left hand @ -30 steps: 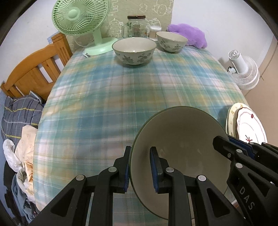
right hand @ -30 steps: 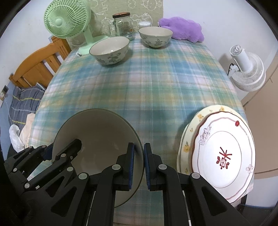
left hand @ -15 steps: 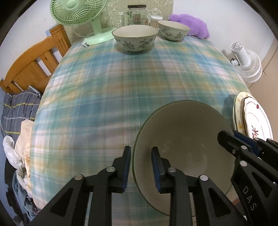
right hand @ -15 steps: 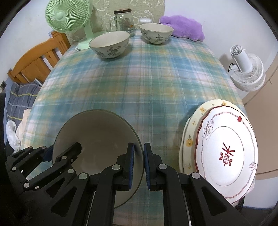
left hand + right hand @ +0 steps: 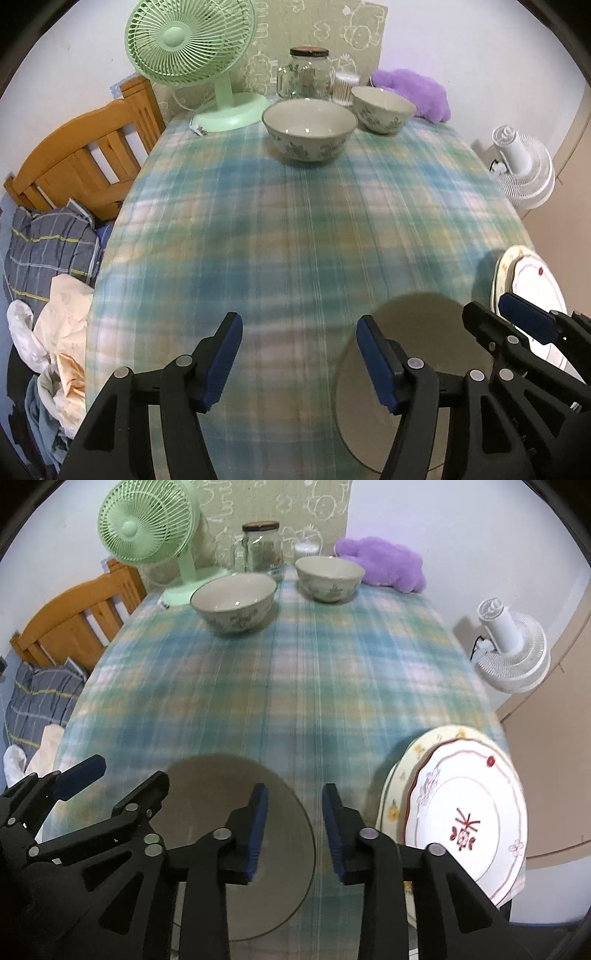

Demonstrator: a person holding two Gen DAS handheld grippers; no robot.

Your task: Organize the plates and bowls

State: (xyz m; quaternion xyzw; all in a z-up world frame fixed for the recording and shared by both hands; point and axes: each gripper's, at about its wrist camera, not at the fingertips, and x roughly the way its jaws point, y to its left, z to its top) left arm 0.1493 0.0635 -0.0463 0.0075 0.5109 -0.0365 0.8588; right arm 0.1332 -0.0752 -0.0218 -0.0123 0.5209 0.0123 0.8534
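My left gripper and right gripper both have fingers spread apart, gripping nothing. The plain grey-beige round dish sits blurred at lower centre on the blue-green plaid tablecloth, probably resting flat. The stacked white floral plates sit lower right. Two floral ceramic bowls sit top centre by the mint green desk fan. The orange wooden chair stands at left.

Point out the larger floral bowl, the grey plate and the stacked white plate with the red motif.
larger floral bowl [image 5: 309, 130], left wrist view, on its inner wall.
grey plate [image 5: 221, 786], right wrist view, on its bare far part.
white plate with the red motif [image 5: 469, 812], right wrist view, on its centre well.
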